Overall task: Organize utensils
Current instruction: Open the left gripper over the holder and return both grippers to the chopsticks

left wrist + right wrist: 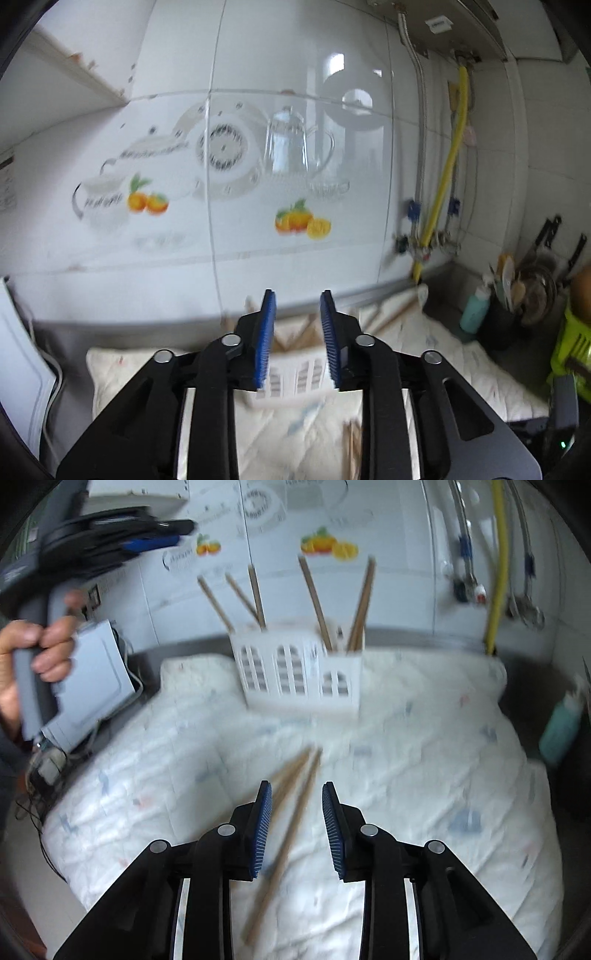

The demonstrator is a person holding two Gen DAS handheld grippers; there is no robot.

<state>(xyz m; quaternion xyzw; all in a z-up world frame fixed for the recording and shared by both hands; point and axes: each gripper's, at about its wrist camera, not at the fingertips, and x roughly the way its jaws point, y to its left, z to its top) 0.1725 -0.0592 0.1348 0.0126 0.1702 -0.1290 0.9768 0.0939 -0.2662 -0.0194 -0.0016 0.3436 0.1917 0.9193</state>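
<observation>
Right wrist view showed the right gripper (296,827) hanging over a white quilted cloth (406,775) with its blue ribbed pads (261,830) spread wide and nothing between them but air — two loose wooden chopsticks (291,812) lay on the cloth directly below the gap, crossing near their far ends. Beyond them stood a white plastic utensil holder with arched cut-out windows (299,672), several chopsticks already upright in its compartments. Off to the left, the person's left hand (37,653) held the left gripper (297,339) raised; from its own camera its fingers were likewise parted and empty, aimed at the tiled wall, with the holder only partly seen below. Judging by this, the step in hand was picking up the remaining pair. The next move would call for lowering the right gripper, closing along the sticks' shafts — blur hid exactly how they lay — then carrying them to the holder.
</observation>
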